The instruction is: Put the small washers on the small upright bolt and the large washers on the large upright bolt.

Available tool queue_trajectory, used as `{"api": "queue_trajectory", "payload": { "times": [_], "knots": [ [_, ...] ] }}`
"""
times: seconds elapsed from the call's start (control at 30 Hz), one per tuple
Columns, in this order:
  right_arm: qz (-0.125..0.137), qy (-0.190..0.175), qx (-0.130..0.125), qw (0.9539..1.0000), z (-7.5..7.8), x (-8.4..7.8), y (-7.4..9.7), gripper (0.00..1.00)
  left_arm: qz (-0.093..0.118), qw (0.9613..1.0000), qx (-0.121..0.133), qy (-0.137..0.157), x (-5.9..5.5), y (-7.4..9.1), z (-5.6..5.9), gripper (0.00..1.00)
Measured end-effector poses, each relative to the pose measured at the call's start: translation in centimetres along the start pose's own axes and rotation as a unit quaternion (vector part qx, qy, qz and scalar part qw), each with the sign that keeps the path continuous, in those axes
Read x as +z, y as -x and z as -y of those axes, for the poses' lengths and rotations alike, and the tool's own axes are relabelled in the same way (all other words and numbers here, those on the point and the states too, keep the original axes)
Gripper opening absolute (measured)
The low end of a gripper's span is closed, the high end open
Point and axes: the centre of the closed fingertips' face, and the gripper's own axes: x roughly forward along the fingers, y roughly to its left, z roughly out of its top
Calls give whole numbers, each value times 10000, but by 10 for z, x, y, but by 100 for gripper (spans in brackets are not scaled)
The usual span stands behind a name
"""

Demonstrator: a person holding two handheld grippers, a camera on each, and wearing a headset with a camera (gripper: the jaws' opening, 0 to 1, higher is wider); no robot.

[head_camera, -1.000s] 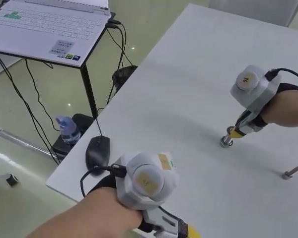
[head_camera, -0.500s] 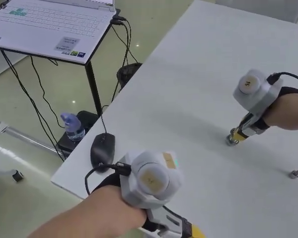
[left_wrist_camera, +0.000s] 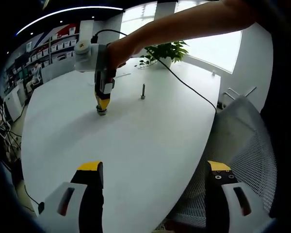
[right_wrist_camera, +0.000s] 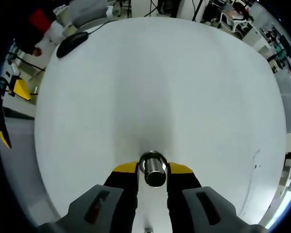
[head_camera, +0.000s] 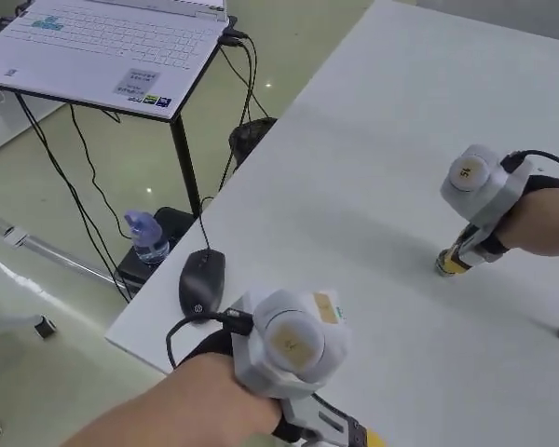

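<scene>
Bench (head_camera: 373, 168), white, contents left to right. Laptop (head_camera: 102, 47): one, on a separate stand off the bench's left side. Bottle (head_camera: 149, 239): one, on the floor below. Mouse (head_camera: 202, 279): one, at the bench's near-left edge. Left gripper (left_wrist_camera: 155, 167): one, fingers (left_wrist_camera: 91, 191) spread wide and holding nothing, hanging over the near edge. Right gripper (head_camera: 454, 261): one, pointing down, fingers (right_wrist_camera: 126, 177) closed in against the large upright bolt (right_wrist_camera: 154, 175). Large bolt: one, standing on the bench between those fingers. Small upright bolt (left_wrist_camera: 143, 91): one, standing bare, well apart to the right of the large one. Washers: count not determinable; any on the large bolt's shank are hidden by the fingers, and whether a washer is pinched there cannot be told. Hazards, judged: the large bolt stands free on its head, so a sideways drag as the fingers let go or lift off would likely topple it and spill whatever is threaded on; a washer lowered at a tilt could catch on the bolt's tip and drop to the bench; the mouse sits close to the left gripper and could be nudged off the edge.
</scene>
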Motion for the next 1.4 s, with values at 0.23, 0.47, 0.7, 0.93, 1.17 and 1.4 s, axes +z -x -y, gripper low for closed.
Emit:
{"api": "queue_trajectory", "payload": {
  "times": [0.23,0.47,0.7,0.93,1.17,1.4],
  "knots": [
    [12,2,-1,10000,-2,-1,-2,22,-21,10000,-31,-1,-1,0,1,86],
    [-77,98,8,9999,-5,0,-2,23,-38,10000,-53,-20,0,-3,1,84],
    [-113,182,19,9998,-5,-4,-2,24,-44,10000,-30,-25,1,-4,3,84],
    [173,219,-155,9995,2,0,11,31,-54,10000,-11,2,-1,-6,9,84],
    [766,309,-339,9960,6,7,43,36,86,10000,40,-11,13,-4,13,85],
    [1339,251,-503,9894,1,-5,78,38,57,9998,163,-80,16,-5,13,85]
  ]
}}
